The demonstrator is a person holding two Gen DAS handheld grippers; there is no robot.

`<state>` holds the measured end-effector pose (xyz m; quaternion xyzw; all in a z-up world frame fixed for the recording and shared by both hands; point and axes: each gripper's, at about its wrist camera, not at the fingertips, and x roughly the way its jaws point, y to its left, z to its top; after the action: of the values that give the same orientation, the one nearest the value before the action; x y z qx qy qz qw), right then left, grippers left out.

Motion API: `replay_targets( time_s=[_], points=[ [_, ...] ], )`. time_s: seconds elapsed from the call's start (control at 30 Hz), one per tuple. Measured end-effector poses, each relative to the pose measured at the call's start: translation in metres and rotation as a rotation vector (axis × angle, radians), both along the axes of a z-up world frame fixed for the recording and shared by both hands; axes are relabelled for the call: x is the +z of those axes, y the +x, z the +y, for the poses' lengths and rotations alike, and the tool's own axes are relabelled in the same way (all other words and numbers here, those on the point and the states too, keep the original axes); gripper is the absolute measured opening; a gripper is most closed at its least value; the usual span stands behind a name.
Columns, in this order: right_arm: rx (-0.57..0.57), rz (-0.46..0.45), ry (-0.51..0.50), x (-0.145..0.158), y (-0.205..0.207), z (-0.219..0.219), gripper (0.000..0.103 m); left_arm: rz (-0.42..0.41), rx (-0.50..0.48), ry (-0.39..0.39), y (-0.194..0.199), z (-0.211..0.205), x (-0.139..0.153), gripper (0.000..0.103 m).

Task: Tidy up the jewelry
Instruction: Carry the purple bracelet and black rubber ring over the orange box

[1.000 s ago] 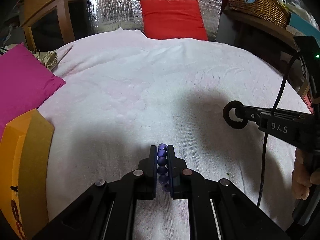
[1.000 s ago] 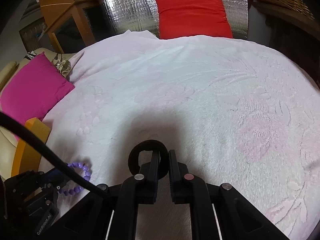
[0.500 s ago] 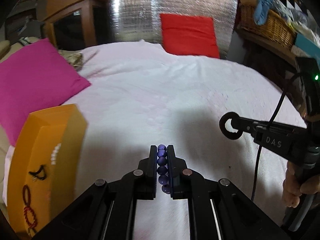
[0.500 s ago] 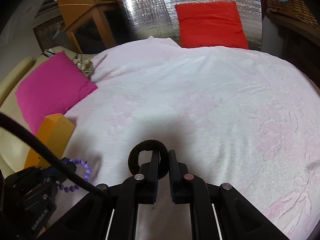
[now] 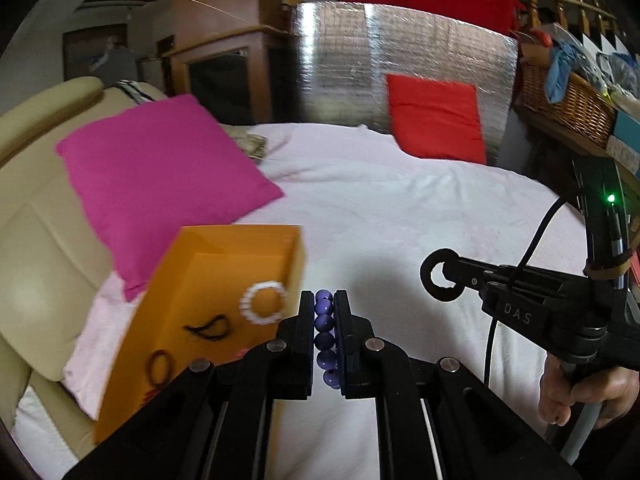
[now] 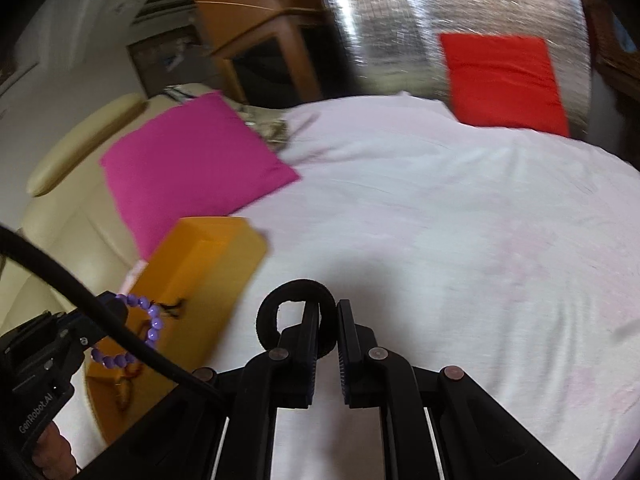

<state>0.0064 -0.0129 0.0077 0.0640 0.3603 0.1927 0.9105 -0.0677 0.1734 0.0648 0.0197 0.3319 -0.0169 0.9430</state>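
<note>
1. Left gripper (image 5: 324, 312) is up above the bed (image 5: 400, 216), just right of the orange box (image 5: 224, 280), aimed forward over the pink-white cover.
2. Its fingers (image 5: 306, 320) are pinching a purple bead bracelet (image 5: 325, 338). From the left wrist view the beads stack in a line running along the fingers, so the loop stands on edge; from the right wrist view the same bracelet (image 6: 150, 324) hangs as a loop over the box.
3. Right gripper (image 6: 324, 320) sits further right of the box, also above the bed, held level and pointing left in the left wrist view, with the person's hand (image 5: 584, 394) wrapped round its handle.
4. Its fingers (image 6: 310, 324) are clamped on a black hair tie (image 6: 272, 308); the ring stands upright and sticks out past the tips, open side facing sideways.
5. Inside the box: a white bead bracelet (image 5: 262, 304), a dark squiggly piece and a brownish ring, all a bit blurry.
6. A pink pillow (image 5: 160, 184) lies just behind the box.
</note>
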Motion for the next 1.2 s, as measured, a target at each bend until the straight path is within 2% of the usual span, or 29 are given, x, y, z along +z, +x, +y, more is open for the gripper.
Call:
replay_targets(
  time_s=[0.3,0.6,0.77,0.97,1.2],
  points=[
    [0.129,-0.051,0.026,0.026,-0.029,0.073,0.010,-0.015,0.112,-0.009,-0.029,0.066,0.007,0.010],
    [0.257,-0.051,-0.028,0.036,-0.038,0.141,0.010,0.034,0.198,-0.038,-0.046,0.120,-0.022,0.010],
    [0.306,-0.013,-0.067,0.024,-0.031,0.174,0.010,0.070,0.209,-0.055,-0.046,0.130,-0.040,0.010],
    [0.306,0.048,-0.101,0.003,-0.010,0.193,0.010,0.110,0.192,-0.079,-0.039,0.127,-0.058,0.010],
    [0.276,0.119,-0.120,-0.015,0.036,0.204,0.010,0.160,0.168,-0.096,-0.019,0.118,-0.078,0.010]
  ],
)
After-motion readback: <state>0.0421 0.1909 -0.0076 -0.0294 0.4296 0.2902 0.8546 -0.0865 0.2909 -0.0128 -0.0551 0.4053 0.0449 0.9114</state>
